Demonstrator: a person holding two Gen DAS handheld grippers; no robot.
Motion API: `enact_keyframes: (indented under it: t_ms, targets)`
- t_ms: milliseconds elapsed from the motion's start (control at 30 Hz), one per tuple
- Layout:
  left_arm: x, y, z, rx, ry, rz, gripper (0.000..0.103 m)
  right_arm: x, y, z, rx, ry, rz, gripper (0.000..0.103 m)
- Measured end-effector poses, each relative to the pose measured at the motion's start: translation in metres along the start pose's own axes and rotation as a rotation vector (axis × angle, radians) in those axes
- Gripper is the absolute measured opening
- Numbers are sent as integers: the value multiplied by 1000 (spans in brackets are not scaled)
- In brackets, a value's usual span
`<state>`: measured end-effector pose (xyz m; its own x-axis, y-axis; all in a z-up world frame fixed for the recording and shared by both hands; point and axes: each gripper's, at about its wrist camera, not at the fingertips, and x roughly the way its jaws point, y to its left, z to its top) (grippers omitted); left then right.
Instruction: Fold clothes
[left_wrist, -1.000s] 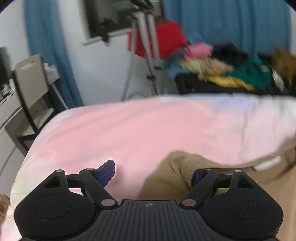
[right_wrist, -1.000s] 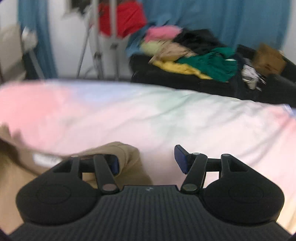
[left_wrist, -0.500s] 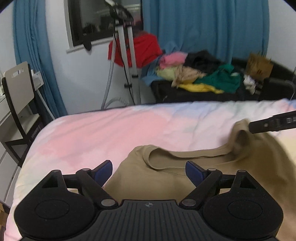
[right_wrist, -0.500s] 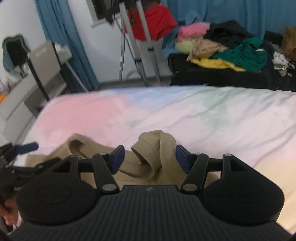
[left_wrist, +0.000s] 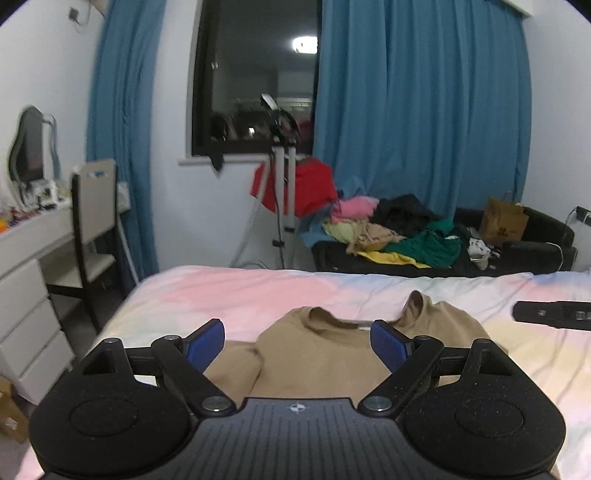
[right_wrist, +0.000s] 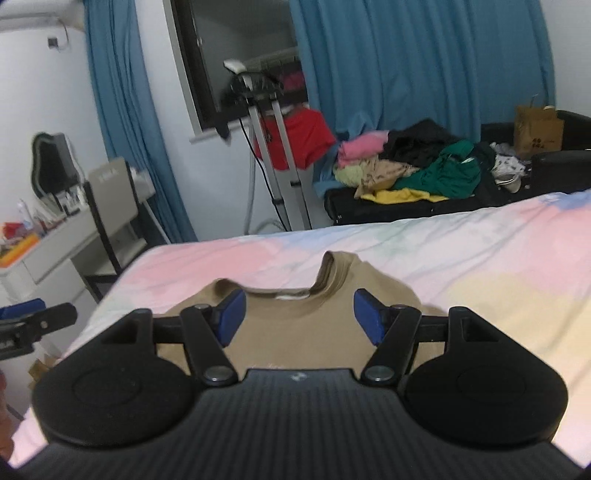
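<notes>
Counting: one tan shirt (left_wrist: 321, 354) | two open grippers, left gripper (left_wrist: 297, 341), right gripper (right_wrist: 297, 314)

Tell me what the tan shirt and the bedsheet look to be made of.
Tan shirt: soft matte knit, probably cotton jersey; its ribbed collar slumps and stands up in a limp fold. Bedsheet: thin matte woven cloth, likely cotton, pastel-dyed, with fine wrinkles.

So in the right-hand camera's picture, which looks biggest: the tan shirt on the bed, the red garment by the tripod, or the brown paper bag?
1. Tan shirt, though it is nearest the camera.
2. Red garment.
3. Brown paper bag.
</notes>
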<state>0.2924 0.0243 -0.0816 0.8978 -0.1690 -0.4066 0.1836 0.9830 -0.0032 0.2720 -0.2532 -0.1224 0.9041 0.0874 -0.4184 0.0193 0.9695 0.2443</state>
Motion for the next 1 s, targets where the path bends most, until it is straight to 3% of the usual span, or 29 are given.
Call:
enact_keyframes:
  t_ms: [233,433,733,1000]
  targets:
    - [-90,11,-43,-49,-17,-2,88,-102,23,-43,-17,-90,20,67]
    - [-117,38,-85,-120,-6,-17,89,-140,17,-77,44,-155,53,67]
    - [-45,113,-100,-471,203,0,89,-119,-9,-115,132,-105,60,67]
    - [66,141,-94,-627,244,87,85,-66,-40,-126,164,-12,15,67]
